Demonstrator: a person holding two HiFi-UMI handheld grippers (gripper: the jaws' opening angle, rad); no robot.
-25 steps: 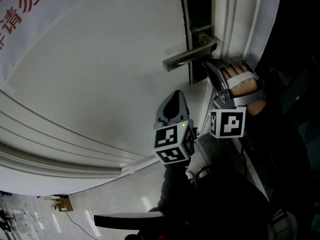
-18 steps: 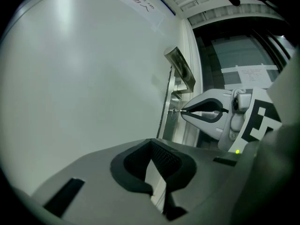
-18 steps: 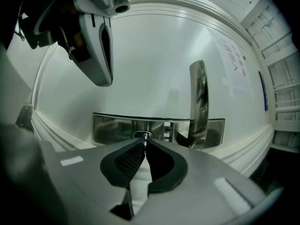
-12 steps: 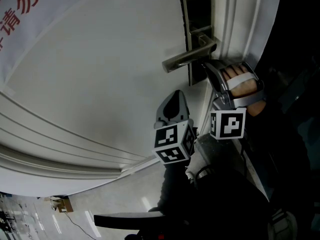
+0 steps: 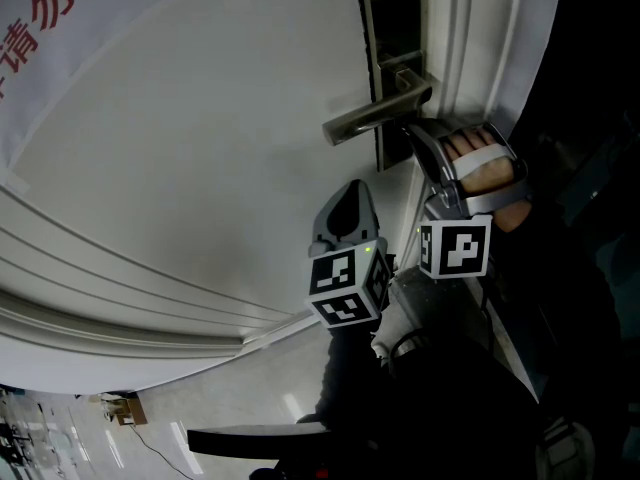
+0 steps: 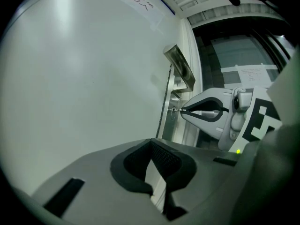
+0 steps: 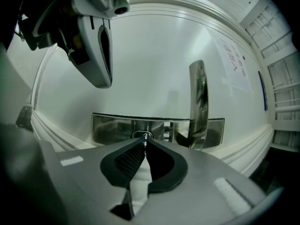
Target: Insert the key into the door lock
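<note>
The steel lock plate (image 5: 392,28) with its lever handle (image 5: 375,116) sits on the white door (image 5: 200,148). My right gripper (image 5: 406,131), held by a hand, points at the plate just below the handle. In the right gripper view it (image 7: 145,140) is shut on the small metal key (image 7: 145,136), whose tip is at the keyhole (image 7: 140,134) in the plate (image 7: 112,128). The left gripper view shows the same contact: key (image 6: 176,110) against the plate (image 6: 171,111). My left gripper (image 5: 352,186) hangs lower, apart from the lock, shut with nothing in it (image 6: 152,143).
The lever handle (image 7: 198,102) stands just right of the keyhole. The door frame moulding (image 5: 470,58) runs beside the lock plate. A banner with red characters (image 5: 40,18) hangs on the door at far left. Dark glass (image 6: 243,55) lies past the frame.
</note>
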